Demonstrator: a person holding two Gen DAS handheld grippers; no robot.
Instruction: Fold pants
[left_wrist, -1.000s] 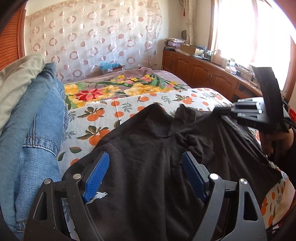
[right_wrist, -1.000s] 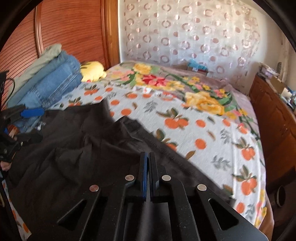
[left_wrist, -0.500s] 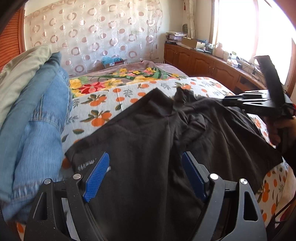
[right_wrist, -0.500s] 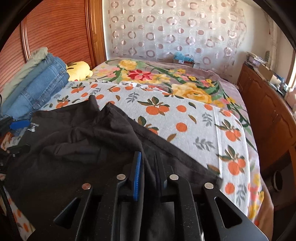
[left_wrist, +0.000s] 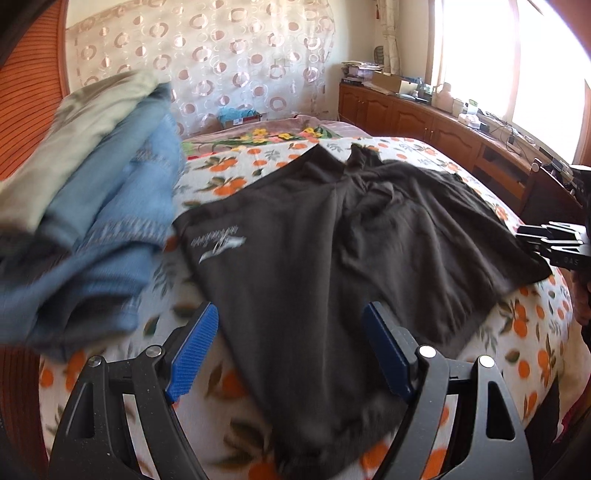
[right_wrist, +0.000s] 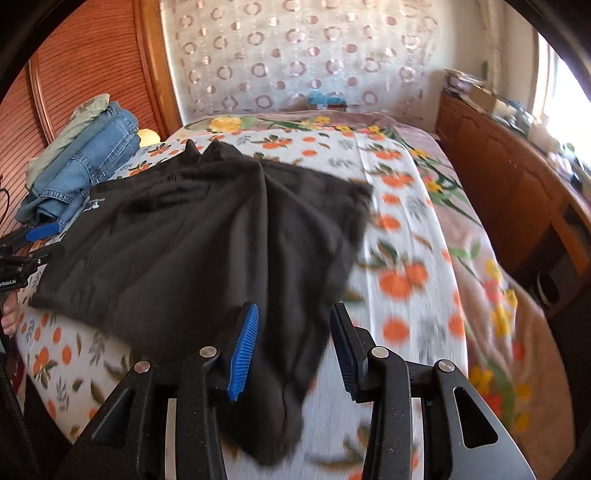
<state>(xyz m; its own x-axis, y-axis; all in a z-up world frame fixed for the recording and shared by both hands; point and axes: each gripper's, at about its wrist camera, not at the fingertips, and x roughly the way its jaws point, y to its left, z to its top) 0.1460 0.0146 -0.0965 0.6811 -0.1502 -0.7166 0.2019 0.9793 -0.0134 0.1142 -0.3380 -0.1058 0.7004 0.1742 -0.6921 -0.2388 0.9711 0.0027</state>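
Observation:
Dark pants (left_wrist: 351, 240) with a white logo (left_wrist: 218, 243) lie spread flat on the orange-print bedsheet (left_wrist: 517, 325). My left gripper (left_wrist: 290, 317) hovers open over their near edge, with nothing between its blue pads. In the right wrist view the pants (right_wrist: 207, 236) run from the left towards my right gripper (right_wrist: 294, 314). Its jaws are opening, and a corner of the cloth hangs loose below them without touching the pads. Each gripper shows in the other's view: the right gripper (left_wrist: 550, 243) at the right edge, the left gripper (right_wrist: 37, 240) at the left edge.
Folded jeans under a pale green garment (left_wrist: 110, 206) are stacked left of the pants, also seen as a stack (right_wrist: 85, 158) by the wooden headboard. A yellow plush (right_wrist: 147, 136) sits beside them. A wooden cabinet (right_wrist: 517, 184) runs along the bed's right side.
The right gripper went from shut on the pants' cloth to open, letting it drop. Both grippers drew back towards the bed's near edge, and the pants now lie flatter.

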